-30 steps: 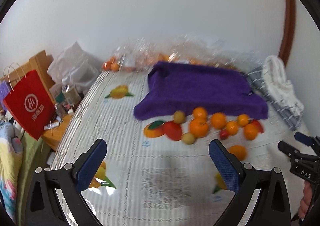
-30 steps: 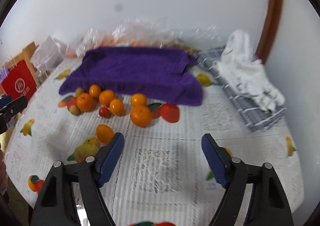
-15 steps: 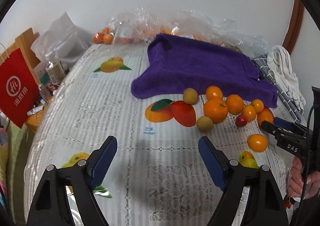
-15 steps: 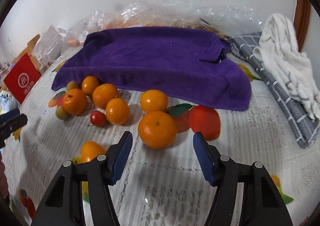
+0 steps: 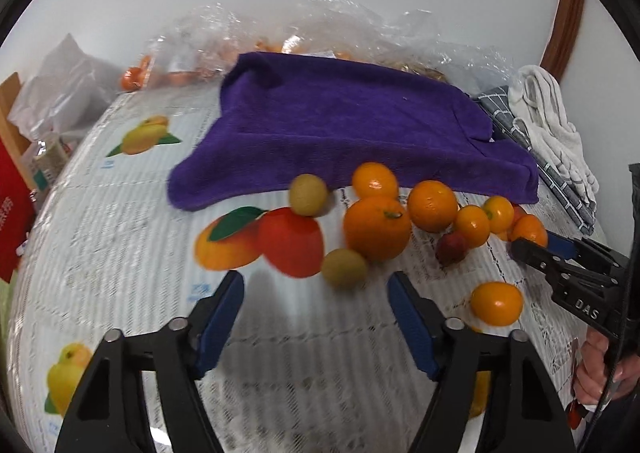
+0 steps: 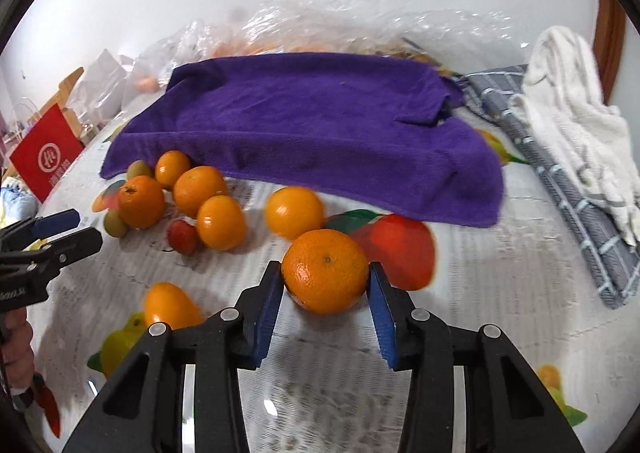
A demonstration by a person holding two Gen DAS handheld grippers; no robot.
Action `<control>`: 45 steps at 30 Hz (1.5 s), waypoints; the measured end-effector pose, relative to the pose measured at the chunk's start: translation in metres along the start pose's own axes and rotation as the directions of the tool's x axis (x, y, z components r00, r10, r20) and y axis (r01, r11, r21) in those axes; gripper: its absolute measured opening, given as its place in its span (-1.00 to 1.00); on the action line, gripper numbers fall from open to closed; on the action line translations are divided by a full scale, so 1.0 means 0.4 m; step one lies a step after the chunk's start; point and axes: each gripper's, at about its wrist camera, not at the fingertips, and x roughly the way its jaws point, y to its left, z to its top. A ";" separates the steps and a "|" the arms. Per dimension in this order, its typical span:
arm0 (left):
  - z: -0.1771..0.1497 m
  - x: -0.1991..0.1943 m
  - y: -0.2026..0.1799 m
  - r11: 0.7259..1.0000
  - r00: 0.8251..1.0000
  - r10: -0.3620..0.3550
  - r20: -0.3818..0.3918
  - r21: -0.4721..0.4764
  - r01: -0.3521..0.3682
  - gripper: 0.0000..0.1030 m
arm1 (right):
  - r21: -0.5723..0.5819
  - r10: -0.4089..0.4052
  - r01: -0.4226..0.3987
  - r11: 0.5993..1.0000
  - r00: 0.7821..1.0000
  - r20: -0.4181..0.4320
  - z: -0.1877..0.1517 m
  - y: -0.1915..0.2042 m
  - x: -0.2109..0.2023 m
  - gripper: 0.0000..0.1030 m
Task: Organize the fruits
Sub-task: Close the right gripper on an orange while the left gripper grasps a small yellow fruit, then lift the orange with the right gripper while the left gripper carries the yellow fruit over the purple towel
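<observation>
Two grippers: my right gripper (image 6: 326,285) closes across an orange (image 6: 325,271), firm, rounded, roll-prone, pads at its widest sides; my left gripper (image 5: 316,307) closes, empty.

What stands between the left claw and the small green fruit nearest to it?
Nothing visible. Only bare tablecloth lies between the left claw, whose jaws are closing with nothing between them, and the green fruit just ahead.

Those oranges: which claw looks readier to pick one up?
The right claw: its closing jaws already flank a big orange. The left claw, also closing, has only tablecloth between its jaws, a small green fruit just ahead.
</observation>
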 end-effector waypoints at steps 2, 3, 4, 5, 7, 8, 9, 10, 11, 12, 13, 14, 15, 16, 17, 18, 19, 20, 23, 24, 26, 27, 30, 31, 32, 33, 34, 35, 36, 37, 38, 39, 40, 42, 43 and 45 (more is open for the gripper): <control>0.004 0.018 -0.007 1.000 1.000 -0.008 -0.018 0.011 0.008 0.29 | 0.021 0.012 -0.013 1.000 1.000 0.004 -0.005 -0.014 -0.002 -0.18; 0.005 0.023 -0.009 1.000 1.000 -0.010 -0.020 0.017 0.010 0.21 | 0.026 0.013 -0.013 1.000 1.000 0.002 -0.006 -0.017 0.001 -0.18; 0.006 0.026 -0.013 1.000 1.000 -0.003 -0.012 0.029 0.004 0.14 | 0.029 0.011 -0.011 1.000 1.000 -0.003 -0.006 -0.018 0.005 -0.18; 0.006 0.027 -0.016 0.999 1.000 -0.001 -0.005 0.039 0.002 0.09 | 0.030 0.006 -0.006 1.000 1.000 -0.008 -0.007 -0.018 0.008 -0.18; 0.009 0.029 -0.016 0.998 1.000 -0.021 0.000 0.053 0.021 -0.12 | 0.025 0.001 -0.001 1.000 1.000 -0.003 -0.010 -0.016 0.006 -0.18; 0.009 0.029 -0.016 0.998 0.999 -0.034 0.004 0.058 0.033 -0.16 | 0.022 0.001 -0.001 1.000 1.000 -0.001 -0.012 -0.015 0.006 -0.18; 0.009 0.030 -0.015 0.997 0.999 -0.042 0.005 0.062 0.041 -0.30 | 0.023 0.003 -0.003 1.000 1.000 0.001 -0.012 -0.013 0.006 -0.18; 0.006 0.029 -0.016 0.997 0.999 -0.050 0.007 0.064 0.050 -0.50 | 0.026 0.006 -0.006 1.000 1.000 0.002 -0.013 -0.014 0.005 -0.18; 0.003 0.027 -0.017 0.996 0.998 -0.056 0.009 0.067 0.055 -0.51 | 0.030 0.011 -0.011 0.999 1.000 0.002 -0.013 -0.017 0.005 -0.18; 0.002 0.026 -0.018 0.996 0.998 -0.062 0.012 0.069 0.061 -0.51 | 0.035 0.015 -0.016 0.999 1.000 0.002 -0.014 -0.019 0.005 -0.18; -0.001 0.023 -0.015 0.995 0.997 -0.078 0.013 0.065 0.077 -0.51 | 0.041 0.021 -0.021 0.999 1.000 0.004 -0.014 -0.022 0.004 -0.18; -0.003 0.021 -0.011 0.994 0.995 -0.094 0.015 0.057 0.093 -0.51 | 0.045 0.027 -0.027 0.999 1.000 0.006 -0.015 -0.024 0.003 -0.18; -0.004 0.018 -0.001 0.993 0.993 -0.115 0.021 0.038 0.114 -0.51 | 0.049 0.031 -0.031 0.998 0.999 0.008 -0.016 -0.025 0.002 -0.18; -0.004 0.016 0.008 0.992 0.992 -0.123 0.028 0.021 0.123 -0.51 | 0.056 0.038 -0.038 0.998 0.999 0.012 -0.016 -0.028 0.001 -0.18; -0.005 0.013 0.019 0.992 0.991 -0.129 0.040 -0.005 0.129 -0.51 | 0.064 0.046 -0.047 0.997 0.999 0.019 -0.016 -0.032 -0.001 -0.18; -0.004 0.011 0.026 0.991 0.990 -0.130 0.047 -0.021 0.131 -0.51 | 0.069 0.050 -0.051 0.996 0.999 0.022 -0.016 -0.035 -0.001 -0.18; -0.004 0.008 0.034 0.990 0.989 -0.133 0.058 -0.041 0.135 -0.51 | 0.078 0.055 -0.057 0.995 0.998 0.027 -0.017 -0.039 -0.003 -0.18; -0.005 0.003 0.041 0.988 0.988 -0.137 0.070 -0.056 0.141 -0.51 | 0.084 0.057 -0.060 0.995 0.998 0.030 -0.017 -0.040 -0.003 -0.18; -0.003 -0.003 0.048 0.987 0.986 -0.135 0.100 -0.078 0.143 -0.51 | 0.087 0.055 -0.058 0.994 0.998 0.034 -0.017 -0.040 -0.004 -0.18; -0.002 -0.007 0.049 0.987 0.985 -0.132 0.110 -0.082 0.141 -0.51 | 0.085 0.058 -0.061 0.995 0.998 0.037 -0.017 -0.038 -0.005 -0.18; -0.002 -0.014 0.050 0.986 0.982 -0.128 0.136 -0.088 0.141 -0.51 | 0.082 0.063 -0.066 0.994 0.997 0.046 -0.018 -0.037 -0.009 -0.18; -0.002 -0.019 0.050 0.986 0.980 -0.128 0.149 -0.089 0.143 -0.51 | 0.084 0.065 -0.069 0.994 0.997 0.050 -0.019 -0.038 -0.011 -0.18; 0.001 -0.031 0.046 0.986 0.974 -0.131 0.183 -0.083 0.148 -0.51 | 0.100 0.078 -0.085 0.991 0.994 0.070 -0.022 -0.047 -0.021 -0.18; 0.001 -0.034 0.047 0.985 0.973 -0.136 0.187 -0.081 0.154 -0.51 | 0.106 0.092 -0.100 0.989 0.993 0.076 -0.023 -0.053 -0.023 -0.18; 0.002 -0.036 0.046 0.984 0.972 -0.141 0.190 -0.080 0.159 -0.51 | 0.110 0.106 -0.114 0.987 0.991 0.078 -0.022 -0.058 -0.024 -0.18; 0.001 -0.036 0.047 0.984 0.971 -0.145 0.192 -0.079 0.162 -0.51 | 0.113 0.107 -0.115 0.987 0.991 0.078 -0.022 -0.060 -0.024 -0.18; 0.002 -0.037 0.048 0.983 0.970 -0.146 0.194 -0.079 0.164 -0.51 | 0.114 0.105 -0.113 0.987 0.992 0.077 -0.022 -0.060 -0.024 -0.18; 0.003 -0.036 0.047 0.983 0.970 -0.145 0.196 -0.079 0.163 -0.51 | 0.114 0.101 -0.109 0.987 0.992 0.076 -0.022 -0.059 -0.024 -0.18; 0.004 -0.037 0.045 0.983 0.969 -0.146 0.198 -0.078 0.164 -0.51 | 0.115 0.099 -0.108 0.988 0.992 0.077 -0.023 -0.057 -0.024 -0.18; 0.002 -0.039 0.046 0.983 0.969 -0.146 0.201 -0.077 0.164 -0.51 | 0.116 0.097 -0.106 0.988 0.992 0.079 -0.022 -0.057 -0.025 -0.18; 0.002 -0.041 0.045 0.984 0.968 -0.145 0.205 -0.076 0.163 -0.51 | 0.117 0.095 -0.104 0.988 0.992 0.081 -0.022 -0.057 -0.026 -0.18; 0.000 -0.044 0.045 0.984 0.967 -0.144 0.209 -0.076 0.163 -0.51 | 0.117 0.093 -0.102 0.988 0.992 0.082 -0.022 -0.056 -0.027 -0.18; 0.000 -0.046 0.046 0.984 0.966 -0.145 0.214 -0.076 0.164 -0.51 | 0.117 0.091 -0.100 0.988 0.992 0.082 -0.022 -0.057 -0.027 -0.18; 0.001 -0.052 0.049 0.982 0.963 -0.145 0.226 -0.082 0.167 -0.51 | 0.121 0.089 -0.098 0.988 0.993 0.082 -0.022 -0.059 -0.028 -0.18; 0.001 -0.054 0.052 0.982 0.962 -0.147 0.232 -0.087 0.171 -0.51 | 0.122 0.086 -0.095 0.988 0.993 0.080 -0.022 -0.060 -0.028 -0.18; 0.000 -0.059 0.060 0.979 0.959 -0.152 0.241 -0.098 0.180 -0.51 | 0.120 0.079 -0.088 0.989 0.994 0.078 -0.024 -0.061 -0.030 -0.18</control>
